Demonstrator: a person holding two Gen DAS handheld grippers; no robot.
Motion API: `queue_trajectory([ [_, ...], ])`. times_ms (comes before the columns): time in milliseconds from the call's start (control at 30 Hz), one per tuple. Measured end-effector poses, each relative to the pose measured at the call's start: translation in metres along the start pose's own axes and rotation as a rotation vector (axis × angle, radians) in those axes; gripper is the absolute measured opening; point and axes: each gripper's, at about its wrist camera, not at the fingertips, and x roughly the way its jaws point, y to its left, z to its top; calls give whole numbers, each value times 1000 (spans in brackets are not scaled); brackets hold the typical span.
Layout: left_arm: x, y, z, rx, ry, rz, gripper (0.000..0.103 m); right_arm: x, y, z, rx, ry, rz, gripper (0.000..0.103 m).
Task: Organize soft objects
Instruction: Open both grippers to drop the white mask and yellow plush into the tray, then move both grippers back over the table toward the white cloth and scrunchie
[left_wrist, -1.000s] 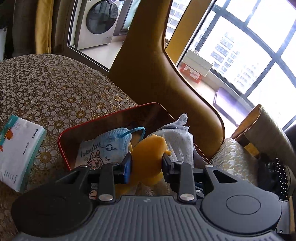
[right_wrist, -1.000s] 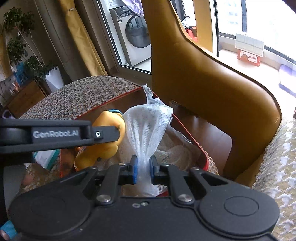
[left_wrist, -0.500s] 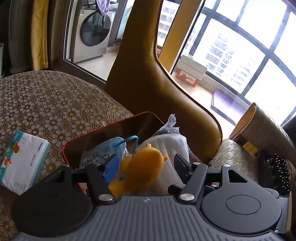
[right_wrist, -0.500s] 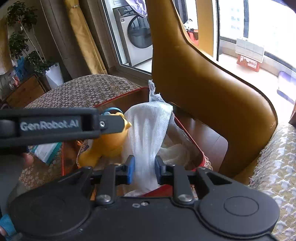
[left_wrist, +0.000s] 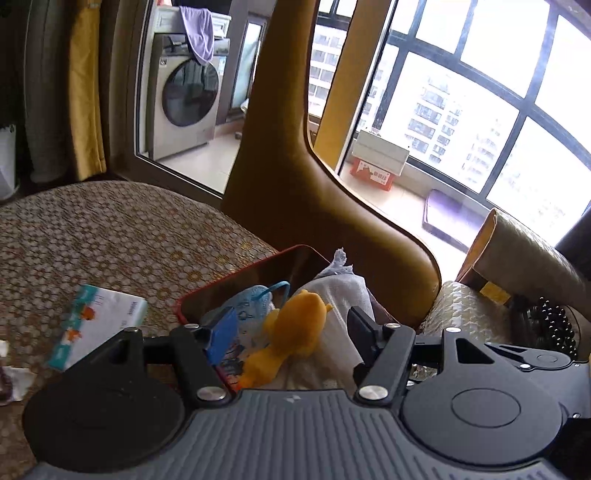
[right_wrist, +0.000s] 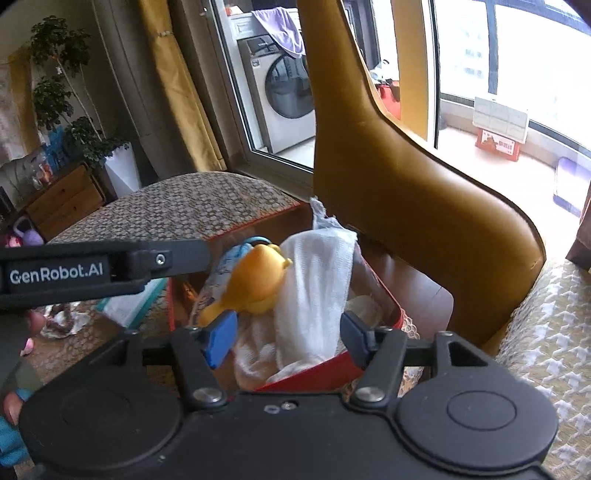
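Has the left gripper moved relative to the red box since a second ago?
Yes. The left gripper has opened and drawn back from the red box; the yellow duck toy it was clamping now lies free in the box.

Ahead of the black, blue-padded left gripper (left_wrist: 290, 332): orange-yellow plush duck (left_wrist: 295, 332), white gauze cloth (left_wrist: 343, 291), pale blue printed face mask (left_wrist: 247, 306), all in a red-rimmed box (left_wrist: 236, 280). Left of it, a white-and-teal tissue pack (left_wrist: 98, 325) on brown cloth (left_wrist: 110, 236) patterned with gold circles. Beyond, a mustard-brown chair (left_wrist: 295, 177).
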Motion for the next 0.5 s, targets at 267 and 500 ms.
queue_trajectory([
  [267, -50, 14, -10, 19, -30, 5, 66, -36, 20, -8, -19, -32, 72, 75],
  [500, -92, 34, -22, 33, -59, 51, 71, -58, 50, -17, -56, -45, 123, 83],
])
